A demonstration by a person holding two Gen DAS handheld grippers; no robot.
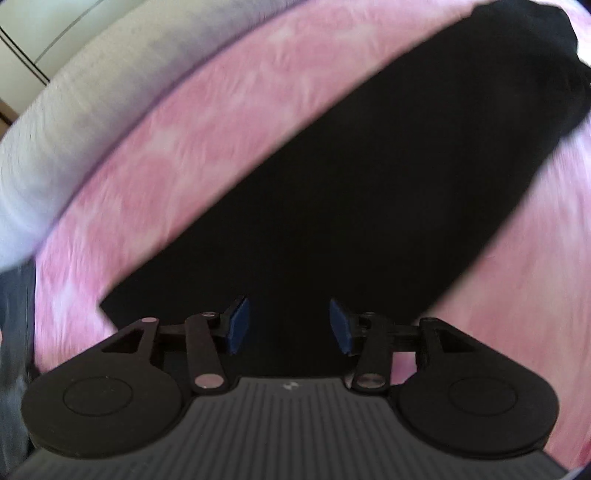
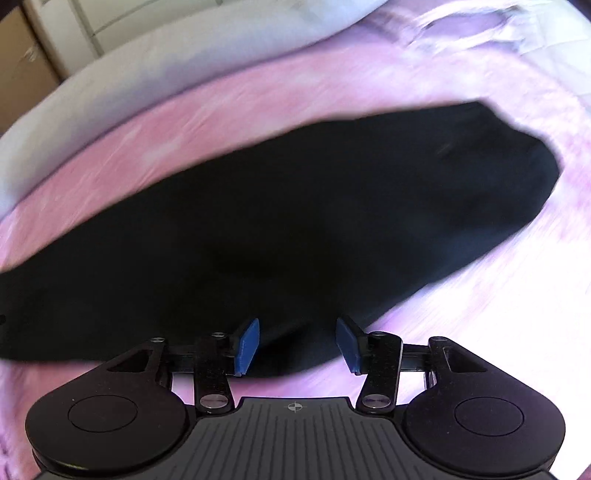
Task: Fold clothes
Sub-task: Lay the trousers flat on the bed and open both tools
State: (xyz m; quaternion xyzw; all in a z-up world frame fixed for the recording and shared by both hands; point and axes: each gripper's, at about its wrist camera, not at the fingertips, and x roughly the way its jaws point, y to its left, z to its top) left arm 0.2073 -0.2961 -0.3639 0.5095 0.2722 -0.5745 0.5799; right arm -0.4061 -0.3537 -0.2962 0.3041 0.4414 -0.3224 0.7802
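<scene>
A black garment [image 1: 351, 192] lies flat in a long band on a pink patterned bed cover [image 1: 192, 122]. In the left wrist view my left gripper [image 1: 290, 325] hangs open over the garment's near end, blue pads [image 1: 238, 325] apart, nothing between them. In the right wrist view the same black garment [image 2: 295, 229] stretches from lower left to upper right across the pink cover [image 2: 498, 314]. My right gripper [image 2: 297, 345] is open just above the garment's near edge, with black cloth showing between its blue pads [image 2: 248, 345]. Both views are motion-blurred.
A white pillow or bedding edge [image 1: 74, 110] runs along the far side of the pink cover, seen again as a pale band [image 2: 129, 81]. Pale wall panels [image 1: 33, 33] and a cardboard box [image 2: 22, 70] lie beyond. Crumpled pale cloth [image 2: 480, 22] sits at upper right.
</scene>
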